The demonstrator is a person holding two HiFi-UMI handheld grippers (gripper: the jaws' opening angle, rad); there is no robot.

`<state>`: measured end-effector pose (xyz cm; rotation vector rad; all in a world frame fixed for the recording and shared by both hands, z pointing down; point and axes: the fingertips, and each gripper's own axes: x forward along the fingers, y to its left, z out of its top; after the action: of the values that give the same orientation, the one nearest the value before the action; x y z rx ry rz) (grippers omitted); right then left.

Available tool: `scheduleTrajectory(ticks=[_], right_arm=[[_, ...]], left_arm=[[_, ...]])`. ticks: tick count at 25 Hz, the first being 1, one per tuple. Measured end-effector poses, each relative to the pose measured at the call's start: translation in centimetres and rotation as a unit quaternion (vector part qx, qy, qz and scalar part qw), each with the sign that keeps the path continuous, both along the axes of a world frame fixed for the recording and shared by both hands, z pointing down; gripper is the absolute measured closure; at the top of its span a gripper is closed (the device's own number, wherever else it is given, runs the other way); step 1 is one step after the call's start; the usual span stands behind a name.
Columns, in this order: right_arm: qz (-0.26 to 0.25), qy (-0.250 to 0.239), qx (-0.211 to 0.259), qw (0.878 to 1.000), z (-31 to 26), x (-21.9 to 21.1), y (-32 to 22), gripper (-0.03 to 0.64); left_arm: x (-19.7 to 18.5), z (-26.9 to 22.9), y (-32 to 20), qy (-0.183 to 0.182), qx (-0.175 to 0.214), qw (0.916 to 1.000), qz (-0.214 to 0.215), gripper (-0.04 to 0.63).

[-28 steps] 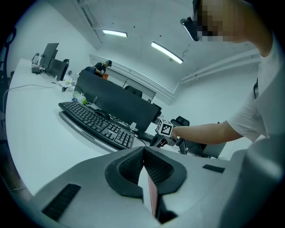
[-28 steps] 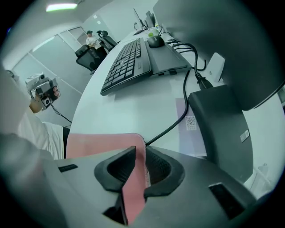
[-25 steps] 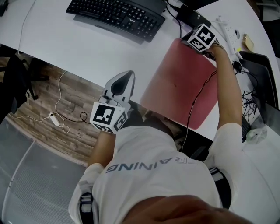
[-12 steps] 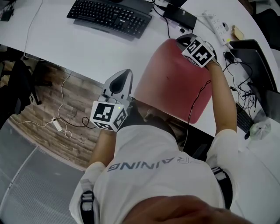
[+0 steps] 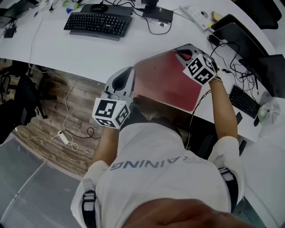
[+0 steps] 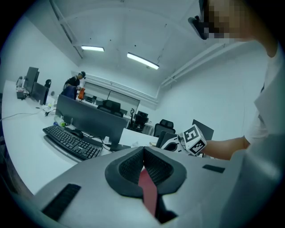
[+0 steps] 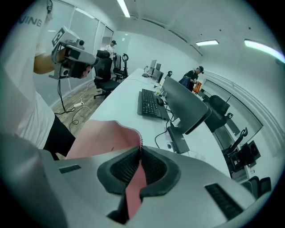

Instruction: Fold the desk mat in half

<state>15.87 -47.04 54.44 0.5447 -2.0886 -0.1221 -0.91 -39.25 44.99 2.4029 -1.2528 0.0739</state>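
The red desk mat (image 5: pixel 167 82) is lifted off the white desk (image 5: pixel 67 49) and bows between my two grippers. My left gripper (image 5: pixel 132 70) is shut on the mat's near left corner, beside the desk's front edge. My right gripper (image 5: pixel 183 52) is shut on the far right corner, raised and pointing steeply down; its jaws have tightened on the mat within the last second. In the left gripper view a red strip of mat (image 6: pixel 148 189) sits pinched between the pads. In the right gripper view the pink-red mat (image 7: pixel 102 138) curls away from the shut jaws.
A black keyboard (image 5: pixel 97 23) lies at the far left of the desk, a power strip (image 5: pixel 196 12) at the back. A dark laptop (image 5: pixel 249 40), cables and a small keyboard (image 5: pixel 242 100) crowd the right side. Wooden floor (image 5: pixel 58 107) lies left of the desk.
Both grippers have risen with the mat. The right one has lifted the far right corner off the desk and carried it toward the person; the mat now hangs bowed instead of lying flat.
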Motion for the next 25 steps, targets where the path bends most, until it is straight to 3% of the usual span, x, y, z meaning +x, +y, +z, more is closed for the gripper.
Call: scheduleTrajectory(ticks=[8, 14, 25], right_arm=[[0.019, 0.009, -0.006, 1.000, -0.1, 6.5, 10.0, 0.581], [0.015, 0.053, 0.007, 0.998, 2.2, 10.3, 15.5, 0.581], [0.056, 0.066, -0.074, 0.994, 10.4, 14.2, 23.9, 0.581]], left_arm=[[4.6, -2.5, 6.1, -0.030, 0.031, 0.9987, 0.029, 0.568], [7.0, -3.3, 9.7, -0.039, 0.044, 0.9976, 0.037, 0.568], [9.8, -3.1, 13.7, -0.053, 0.041, 0.9964, 0.051, 0.568]])
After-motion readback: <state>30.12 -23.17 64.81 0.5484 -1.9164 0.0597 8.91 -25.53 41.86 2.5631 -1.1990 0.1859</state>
